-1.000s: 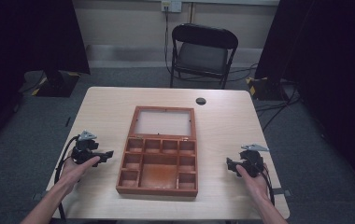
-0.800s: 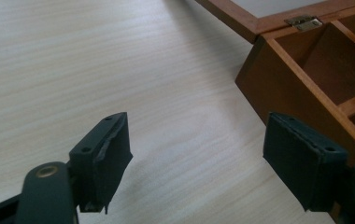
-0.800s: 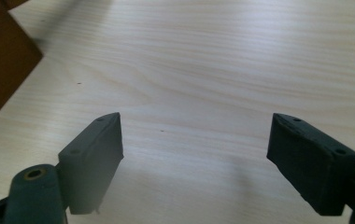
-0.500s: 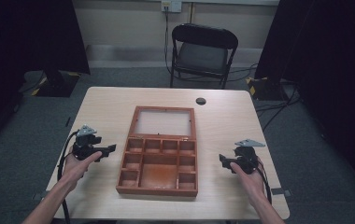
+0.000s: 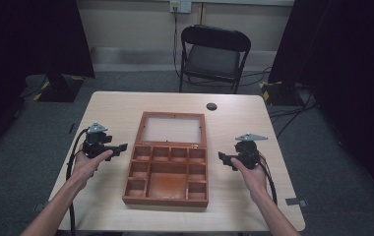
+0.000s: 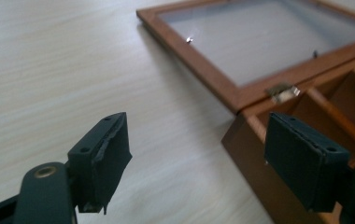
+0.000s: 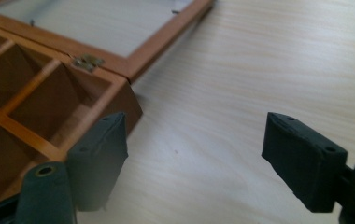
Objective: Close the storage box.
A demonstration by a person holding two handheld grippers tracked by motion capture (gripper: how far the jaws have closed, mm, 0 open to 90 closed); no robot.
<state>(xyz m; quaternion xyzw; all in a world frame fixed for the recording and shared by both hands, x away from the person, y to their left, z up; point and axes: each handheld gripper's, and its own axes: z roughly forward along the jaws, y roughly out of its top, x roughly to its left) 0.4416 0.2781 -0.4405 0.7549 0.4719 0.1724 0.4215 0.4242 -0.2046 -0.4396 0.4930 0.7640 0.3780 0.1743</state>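
Here, empty tongs (image 5: 122, 146) (image 5: 221, 157) flank open box (image 5: 167, 167).

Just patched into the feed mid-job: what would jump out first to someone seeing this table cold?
The open wooden box at the table's centre, its glass-paned lid laid flat behind the divided compartments, which look empty. Flanking it, the left gripper and right gripper are held on either side, jaws open and pointed inward at the box. A small dark disc sits near the far edge.
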